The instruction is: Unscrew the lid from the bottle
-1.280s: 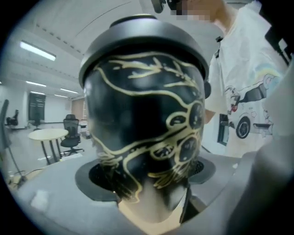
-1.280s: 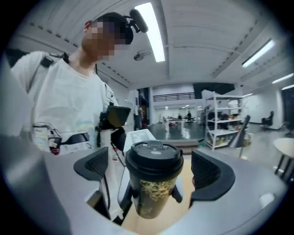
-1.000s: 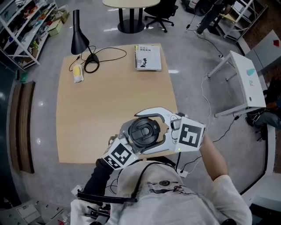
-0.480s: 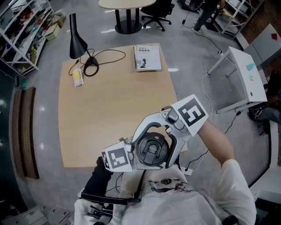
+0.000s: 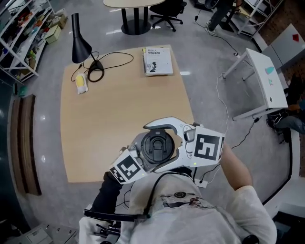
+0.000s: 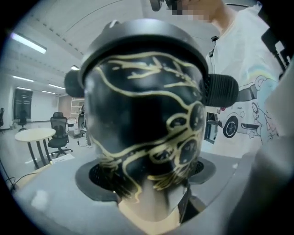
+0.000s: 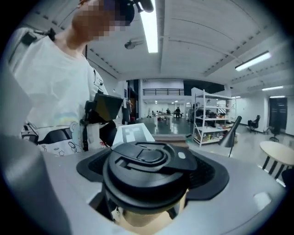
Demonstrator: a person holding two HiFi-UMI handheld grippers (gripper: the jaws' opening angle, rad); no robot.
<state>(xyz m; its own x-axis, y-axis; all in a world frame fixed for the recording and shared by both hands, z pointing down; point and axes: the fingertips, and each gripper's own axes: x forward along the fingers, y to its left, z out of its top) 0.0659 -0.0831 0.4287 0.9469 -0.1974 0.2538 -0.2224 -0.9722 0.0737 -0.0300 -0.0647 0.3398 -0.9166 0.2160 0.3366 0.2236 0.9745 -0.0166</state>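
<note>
The left claw clamps the black, gold-lined bottle, its lower end cut off. The right claw is opening around the lid; pad contact is unclear.

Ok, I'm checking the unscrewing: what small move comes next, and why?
Probably re-angle the right tool around the lid, then clamp and twist: its jaws are opening with the lid between them, and the lid sits on the bottle the left tool holds.

Wooden surface on glossy grey floor — beyond it round table, office chair; shelving left of it, white desk right.
</note>
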